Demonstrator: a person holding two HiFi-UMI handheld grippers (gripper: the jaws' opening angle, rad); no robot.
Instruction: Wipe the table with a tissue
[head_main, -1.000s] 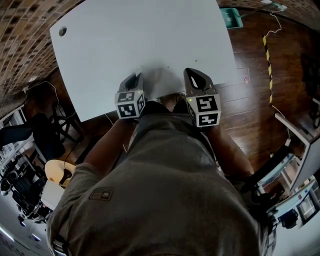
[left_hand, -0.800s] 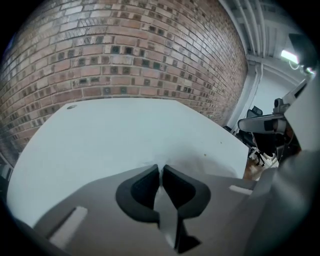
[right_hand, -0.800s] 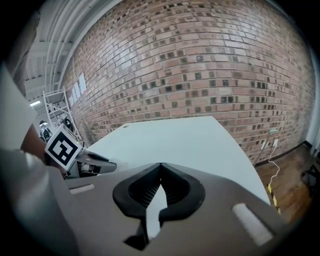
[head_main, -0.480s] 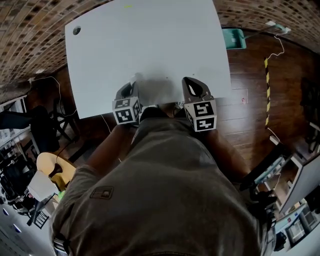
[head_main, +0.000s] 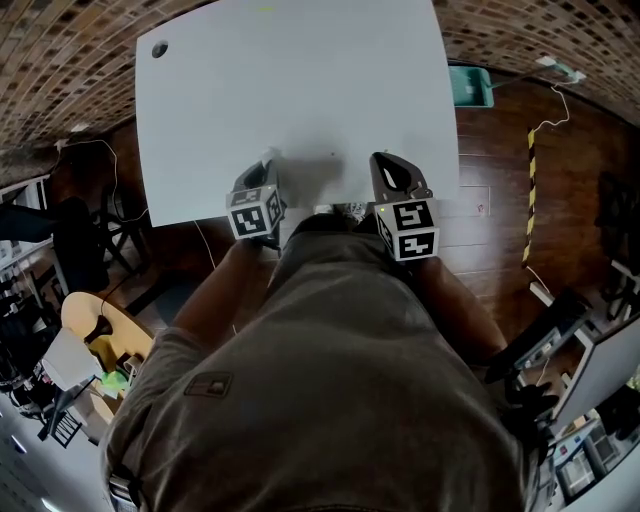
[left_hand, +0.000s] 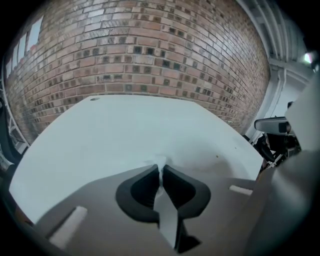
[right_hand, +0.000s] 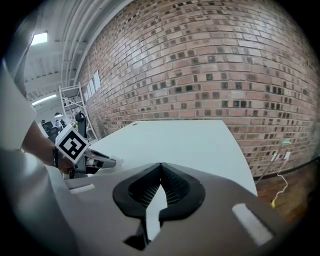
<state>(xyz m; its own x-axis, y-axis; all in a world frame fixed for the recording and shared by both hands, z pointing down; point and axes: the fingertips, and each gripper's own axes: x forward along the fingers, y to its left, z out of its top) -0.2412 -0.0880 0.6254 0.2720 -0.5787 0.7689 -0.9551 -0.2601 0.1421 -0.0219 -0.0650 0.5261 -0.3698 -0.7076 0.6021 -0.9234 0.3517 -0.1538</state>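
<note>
The tissue (left_hand: 160, 161) is pinched between the closed jaws of the left gripper (left_hand: 161, 169), its tip held low over the table (left_hand: 125, 130) ahead, seemingly for wiping; the right gripper (right_hand: 160, 167), alongside, is shut on nothing.

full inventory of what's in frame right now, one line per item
table: 1, white, centre
hole: 1, dark, table's far left corner
tissue: 1, white, pinched in the left jaws
brick wall: 1, brown, behind the table
bin: 1, green, on the floor right of the table
striped strip: 1, yellow and black, on the floor at right
left gripper: 1, grey, jaws shut on the tissue, at the table's near edge
right gripper: 1, grey, jaws shut, empty, at the near edge
</note>
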